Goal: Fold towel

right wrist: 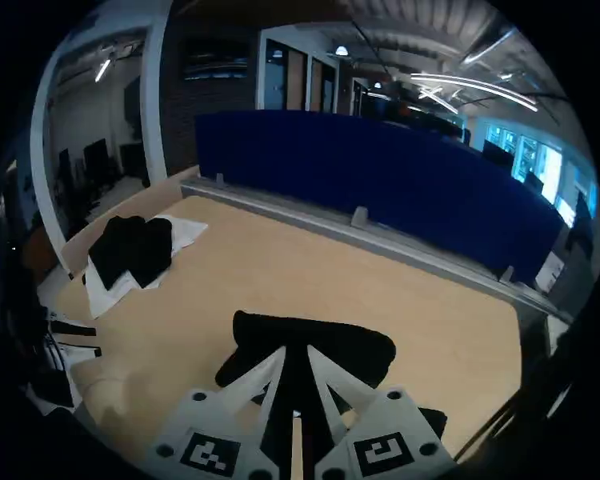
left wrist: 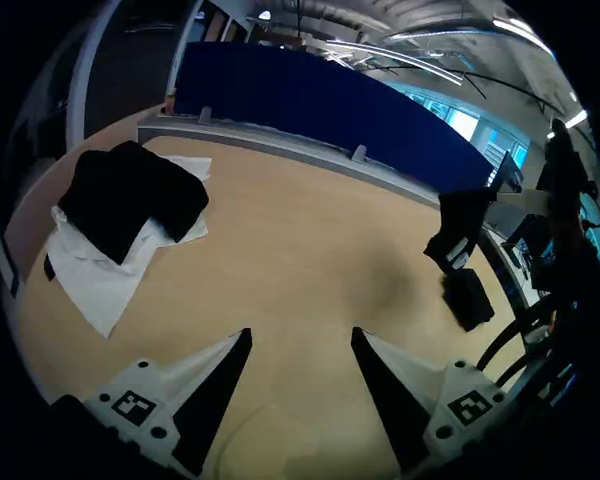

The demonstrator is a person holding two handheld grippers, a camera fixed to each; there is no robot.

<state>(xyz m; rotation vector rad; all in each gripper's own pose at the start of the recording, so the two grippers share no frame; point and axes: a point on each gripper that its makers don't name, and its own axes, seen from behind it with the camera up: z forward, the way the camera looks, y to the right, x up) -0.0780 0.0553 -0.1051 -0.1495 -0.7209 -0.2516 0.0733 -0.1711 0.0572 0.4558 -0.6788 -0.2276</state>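
A big light wooden table [left wrist: 300, 240] lies in the middle. A grey rail [left wrist: 284, 144] runs along its far edge. A dark blue wall panel [left wrist: 324, 104] stands right behind the rail. Small grey clips [left wrist: 358, 153] stick up from the rail. Long lights [left wrist: 396, 56] glow on the ceiling. Bright windows [left wrist: 464, 124] shine far off. In the right gripper view, dark doors [right wrist: 288, 80] stand behind the panel, and a white post [right wrist: 152, 120] rises at the left.
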